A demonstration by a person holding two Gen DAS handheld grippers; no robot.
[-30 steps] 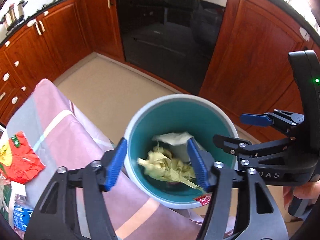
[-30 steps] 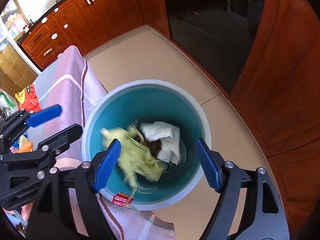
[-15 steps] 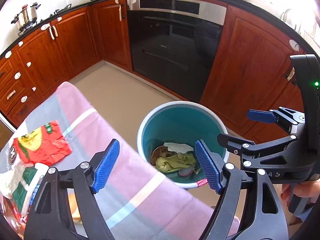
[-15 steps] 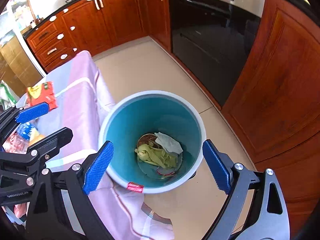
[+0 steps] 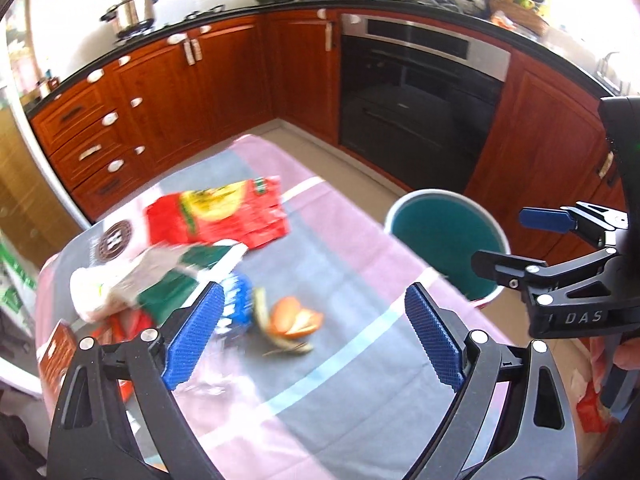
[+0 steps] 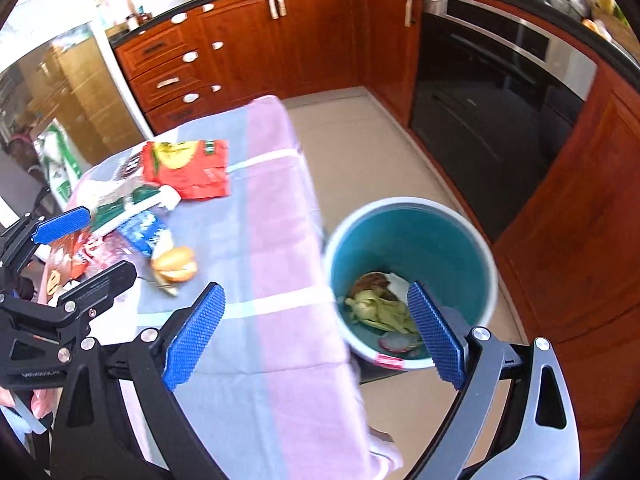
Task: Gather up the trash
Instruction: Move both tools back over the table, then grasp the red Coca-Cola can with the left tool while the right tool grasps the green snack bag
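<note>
A teal bin (image 6: 412,280) with a white rim stands on the floor at the table's right edge; it also shows in the left wrist view (image 5: 444,240). Green peels (image 6: 376,312) and paper lie inside it. On the table lie orange peel (image 5: 294,320), a red packet (image 5: 220,216), a white and green bag (image 5: 156,280) and a blue-labelled bottle (image 5: 236,308). My left gripper (image 5: 314,336) is open and empty above the table, near the peel. My right gripper (image 6: 316,332) is open and empty over the table edge beside the bin.
The table wears a pink and grey striped cloth (image 5: 360,380). Red wooden cabinets (image 5: 168,92) and a black oven (image 5: 416,92) line the far walls. Beige floor (image 6: 360,140) lies between them and the table. More packets (image 6: 68,256) sit at the table's left end.
The green peels dropped into the bin. Both grippers have pulled back and up from over the bin, and the left one has swung left over the table's trash.
</note>
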